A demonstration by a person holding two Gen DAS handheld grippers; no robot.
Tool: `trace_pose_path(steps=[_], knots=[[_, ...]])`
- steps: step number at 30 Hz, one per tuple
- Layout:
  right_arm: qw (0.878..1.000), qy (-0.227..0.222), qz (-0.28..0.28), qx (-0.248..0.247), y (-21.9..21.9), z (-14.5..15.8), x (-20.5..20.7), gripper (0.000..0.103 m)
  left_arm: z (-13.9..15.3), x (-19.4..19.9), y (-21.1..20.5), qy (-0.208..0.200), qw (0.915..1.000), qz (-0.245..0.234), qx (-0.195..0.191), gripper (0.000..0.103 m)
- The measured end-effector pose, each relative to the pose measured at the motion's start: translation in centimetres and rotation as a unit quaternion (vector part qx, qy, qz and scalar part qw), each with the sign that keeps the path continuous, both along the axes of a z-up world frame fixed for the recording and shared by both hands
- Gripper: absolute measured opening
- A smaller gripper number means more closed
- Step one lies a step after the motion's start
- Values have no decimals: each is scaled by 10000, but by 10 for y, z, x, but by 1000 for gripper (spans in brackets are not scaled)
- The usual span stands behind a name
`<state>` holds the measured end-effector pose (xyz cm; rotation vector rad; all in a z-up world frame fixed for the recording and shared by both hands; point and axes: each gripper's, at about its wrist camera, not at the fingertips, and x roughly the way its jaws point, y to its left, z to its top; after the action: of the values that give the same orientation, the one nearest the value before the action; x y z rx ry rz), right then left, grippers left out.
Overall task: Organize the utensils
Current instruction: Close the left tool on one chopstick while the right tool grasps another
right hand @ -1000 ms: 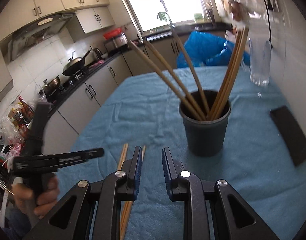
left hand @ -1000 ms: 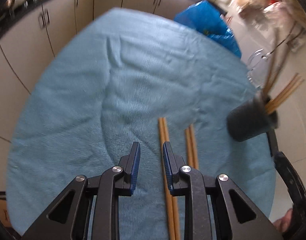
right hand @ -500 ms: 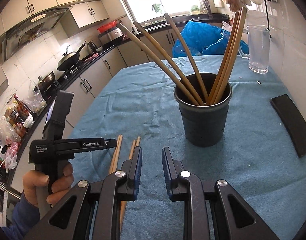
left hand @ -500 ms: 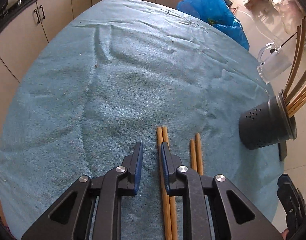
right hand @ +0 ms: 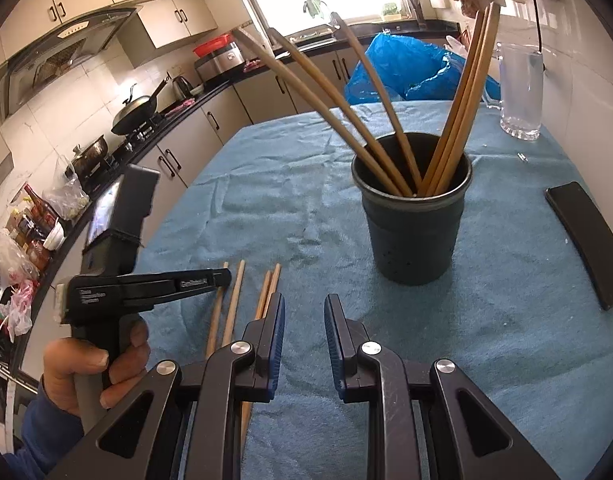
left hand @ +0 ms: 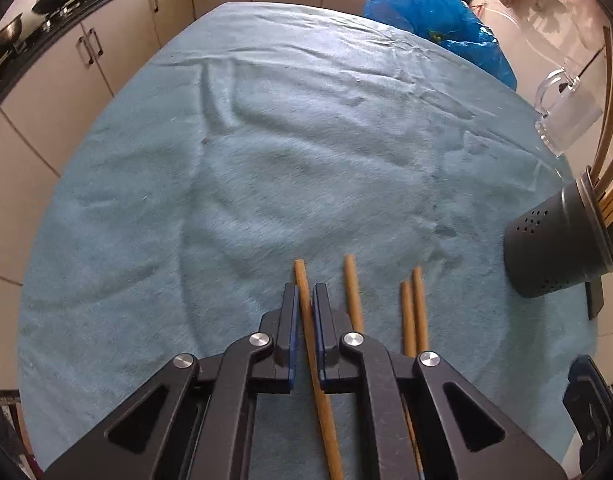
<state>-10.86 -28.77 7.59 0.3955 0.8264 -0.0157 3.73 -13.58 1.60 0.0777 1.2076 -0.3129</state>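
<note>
Several wooden chopsticks lie on the blue cloth. My left gripper (left hand: 305, 294) is shut on one chopstick (left hand: 302, 284), which runs between the pads; it also shows in the right wrist view (right hand: 222, 276). A second chopstick (left hand: 352, 292) lies just right of it, and a pair (left hand: 412, 308) lies further right. The dark perforated holder (left hand: 558, 248) stands at the right with several chopsticks in it (right hand: 414, 216). My right gripper (right hand: 304, 308) is open and empty, low over the cloth in front of the holder.
A glass mug (right hand: 520, 88) stands at the far right of the table. A black phone (right hand: 586, 240) lies right of the holder. A blue plastic bag (left hand: 438, 24) sits past the far table edge. Kitchen cabinets and a stove run along the left.
My left gripper has shifted right and closed on the left chopstick of the near pair, parting it from its twin. The right gripper has barely moved.
</note>
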Motion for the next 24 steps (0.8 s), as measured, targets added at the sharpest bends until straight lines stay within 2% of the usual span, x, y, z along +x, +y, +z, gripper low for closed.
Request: trace_pose_path(steps=[5,10,15,19,24], knots=[[9995,255,171,-37,11,-9,13,22,1,-17,41,-2,9998,169,-70,8],[9972,647,370,55,26,-24,46,22,1,-24,70,25,9992,295,-260,8],[9919,1229,295,153,30,-48,93,22,0,-23,73,6,9991,269,-337,8],[9875,1553,181,198,24,-63,116,22,-1,-24,73,-34,9990,250,-362,8],[9846,1715,163,-297,36,-59,127,21,-2,-24,73,-47,9988,235,-434,8]])
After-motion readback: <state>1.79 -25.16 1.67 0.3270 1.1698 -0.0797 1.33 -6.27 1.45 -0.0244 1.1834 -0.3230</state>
